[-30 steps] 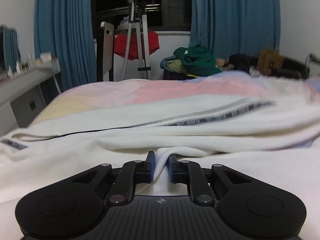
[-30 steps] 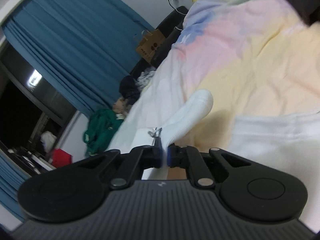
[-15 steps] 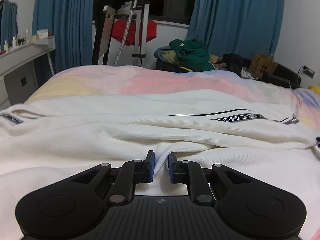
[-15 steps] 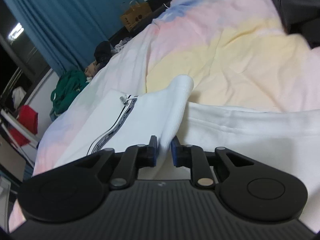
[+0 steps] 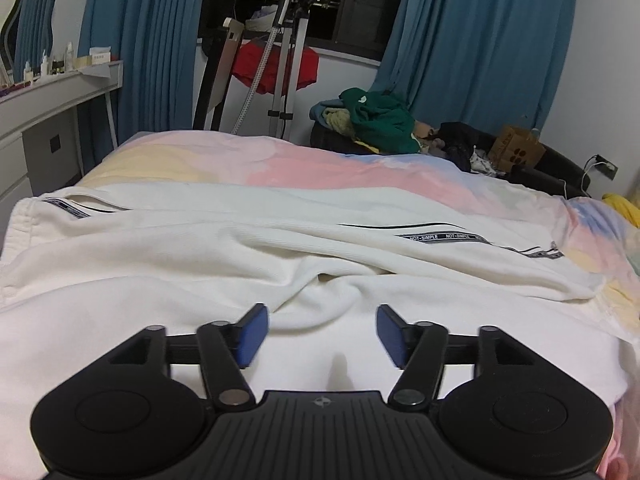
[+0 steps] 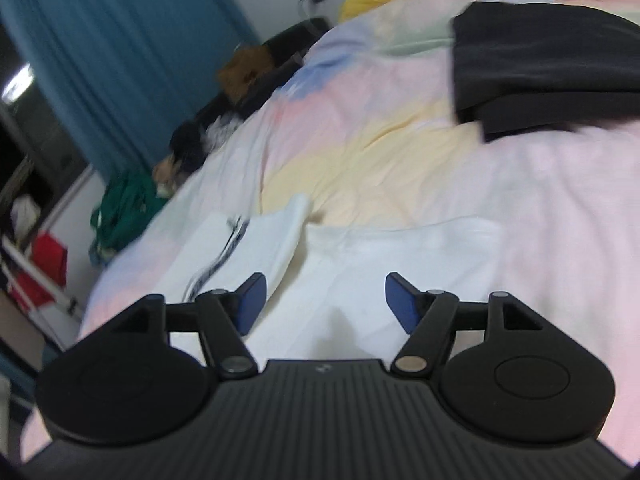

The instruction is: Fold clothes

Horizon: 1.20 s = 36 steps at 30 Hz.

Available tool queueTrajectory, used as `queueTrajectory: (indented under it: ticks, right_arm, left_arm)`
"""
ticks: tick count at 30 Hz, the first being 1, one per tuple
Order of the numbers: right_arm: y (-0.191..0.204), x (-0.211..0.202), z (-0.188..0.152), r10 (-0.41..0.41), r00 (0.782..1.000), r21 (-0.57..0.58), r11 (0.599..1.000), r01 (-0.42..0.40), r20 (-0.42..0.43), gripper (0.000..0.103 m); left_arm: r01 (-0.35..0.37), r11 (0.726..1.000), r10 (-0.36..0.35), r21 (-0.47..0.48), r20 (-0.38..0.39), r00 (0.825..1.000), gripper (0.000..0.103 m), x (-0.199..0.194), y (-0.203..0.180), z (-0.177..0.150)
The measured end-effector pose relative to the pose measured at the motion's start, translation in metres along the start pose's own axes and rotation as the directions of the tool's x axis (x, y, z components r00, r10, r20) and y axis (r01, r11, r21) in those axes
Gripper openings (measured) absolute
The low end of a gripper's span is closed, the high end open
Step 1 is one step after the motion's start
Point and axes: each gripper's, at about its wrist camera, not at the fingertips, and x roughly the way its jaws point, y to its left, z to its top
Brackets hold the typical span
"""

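With white garment (image 5: 280, 248) spread across the bed (image 5: 320, 164), left gripper (image 5: 318, 330) and right gripper (image 6: 322, 300) jaws wide, holding nothing.

Pastel bed (image 5: 304, 168), white garment (image 5: 200, 264) spread flat, folded black clothing (image 6: 540, 60)

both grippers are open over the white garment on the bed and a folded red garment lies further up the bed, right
Not quite: the folded garment is black, not red, as the right wrist view shows. Both the left gripper and right gripper are open over the white garment with black striped trim.
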Motion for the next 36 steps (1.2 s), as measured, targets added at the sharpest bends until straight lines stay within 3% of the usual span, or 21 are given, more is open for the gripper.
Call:
queueTrajectory:
  ticks: [1, 5, 9, 13, 19, 26, 29, 31, 34, 36]
  right_arm:
    - [-0.006, -0.008, 0.001, -0.014, 1.0, 0.021, 1.0, 0.014, 0.008, 0.069]
    - [-0.031, -0.012, 0.0, -0.122, 0.992, 0.071, 0.99, 0.123, -0.024, 0.069]
    - [-0.056, 0.0, -0.002, -0.158, 0.983, 0.167, 0.971, 0.172, -0.094, 0.069]
    - [-0.066, 0.014, -0.003, -0.141, 0.981, 0.184, 0.969, 0.164, -0.135, 0.069]
    - [-0.069, 0.043, -0.004, -0.096, 0.981, 0.056, 0.993, 0.106, -0.168, 0.067]
    - [-0.075, 0.05, -0.003, -0.049, 0.985, 0.115, 0.991, 0.069, -0.163, 0.068]
    - [-0.076, 0.051, -0.003, -0.017, 0.989, 0.134, 0.99, 0.037, -0.149, 0.053]
    - [-0.069, 0.051, -0.003, -0.034, 0.99, 0.083, 0.995, 0.045, -0.139, 0.034]
    - [-0.056, 0.051, -0.004, -0.086, 0.99, -0.042, 0.996, 0.082, -0.112, 0.015]
    - [-0.055, 0.049, -0.002, -0.082, 0.992, -0.05, 0.996, 0.077, -0.099, 0.008]
  left_arm:
    - [-0.003, 1.0, 0.003, -0.001, 0.004, 1.0, 0.074, -0.005, 0.0, -0.002]
    - [-0.011, 0.999, 0.01, -0.039, -0.005, 1.0, 0.075, -0.019, 0.005, -0.012]
    - [-0.042, 0.995, 0.039, -0.092, -0.031, 0.999, 0.077, -0.034, 0.021, -0.013]
    - [-0.074, 0.987, 0.066, -0.145, -0.058, 0.996, 0.082, -0.049, 0.036, -0.015]
    - [-0.113, 0.968, 0.094, -0.223, -0.094, 0.991, 0.082, -0.071, 0.06, -0.012]
    - [-0.13, 0.945, 0.094, -0.299, -0.129, 0.987, 0.082, -0.089, 0.096, -0.001]
    - [-0.139, 0.931, 0.099, -0.338, -0.133, 0.986, 0.083, -0.102, 0.112, -0.003]
    - [-0.15, 0.917, 0.104, -0.369, -0.143, 0.984, 0.084, -0.112, 0.125, -0.006]
    - [-0.135, 0.899, 0.059, -0.418, -0.189, 0.98, 0.084, -0.121, 0.144, -0.01]
    - [-0.125, 0.877, 0.028, -0.464, -0.211, 0.977, 0.084, -0.127, 0.157, -0.013]
